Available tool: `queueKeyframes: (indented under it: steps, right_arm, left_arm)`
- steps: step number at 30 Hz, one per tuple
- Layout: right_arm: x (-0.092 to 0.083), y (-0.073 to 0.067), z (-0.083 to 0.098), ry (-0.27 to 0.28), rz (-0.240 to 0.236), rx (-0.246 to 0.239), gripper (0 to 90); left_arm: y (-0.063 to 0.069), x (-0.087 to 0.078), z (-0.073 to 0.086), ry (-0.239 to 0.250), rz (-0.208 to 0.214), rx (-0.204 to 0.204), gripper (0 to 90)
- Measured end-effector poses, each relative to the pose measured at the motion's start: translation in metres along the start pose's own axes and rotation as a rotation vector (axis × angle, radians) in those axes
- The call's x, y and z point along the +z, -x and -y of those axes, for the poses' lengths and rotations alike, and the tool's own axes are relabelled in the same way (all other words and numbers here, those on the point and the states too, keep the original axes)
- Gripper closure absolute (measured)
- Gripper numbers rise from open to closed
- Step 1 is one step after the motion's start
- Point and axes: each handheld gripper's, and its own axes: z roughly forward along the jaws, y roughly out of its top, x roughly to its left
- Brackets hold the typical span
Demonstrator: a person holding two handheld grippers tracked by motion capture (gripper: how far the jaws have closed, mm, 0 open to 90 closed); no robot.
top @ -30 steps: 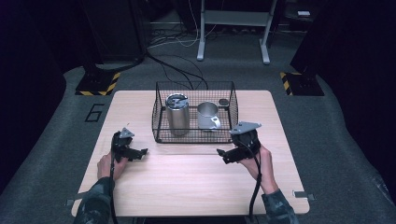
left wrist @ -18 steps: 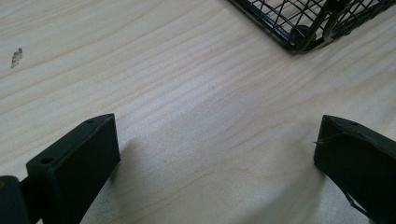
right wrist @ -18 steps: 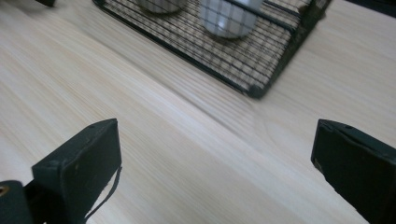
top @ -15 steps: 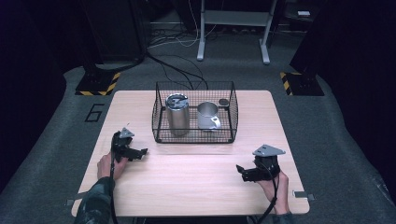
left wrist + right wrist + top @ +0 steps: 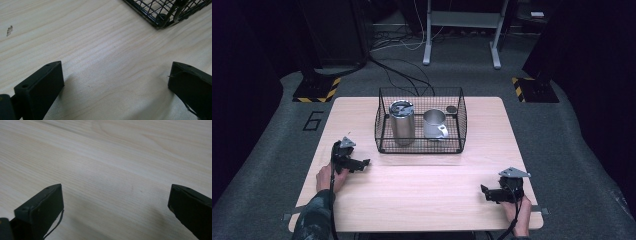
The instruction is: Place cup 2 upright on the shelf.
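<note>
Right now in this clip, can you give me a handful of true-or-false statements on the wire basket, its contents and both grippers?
1. The wire basket holds a steel tumbler and a metal mug. True.
2. The left gripper grips the tumbler. False: its jaws are apart over bare table.
3. The right gripper is inside the basket. False: it is near the table's front right corner.
4. Both grippers are open. True.

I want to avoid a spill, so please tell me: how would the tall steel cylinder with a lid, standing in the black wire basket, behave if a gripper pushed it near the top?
The tall steel cylinder stands upright and narrow, so a high push would probably tip it. Its smooth shiny wall looks slippery for jaws. The black wire basket and the steel mug beside it would likely stop a fall.
</note>
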Motion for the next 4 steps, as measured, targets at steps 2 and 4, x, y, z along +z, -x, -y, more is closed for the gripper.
queueKeyframes:
  steps: [2, 4]
  right_arm:
    - [0.0028, 0.0028, 0.0034, -0.003, 0.000, 0.012, 0.0]
    - [0.0042, 0.0032, 0.0032, -0.017, 0.007, -0.009, 0.0]
  left_arm:
    - [0.0000, 0.0000, 0.0000, 0.000, 0.000, 0.000, 0.0]
    - [0.0002, 0.0003, 0.0002, 0.002, 0.004, -0.005, 0.0]
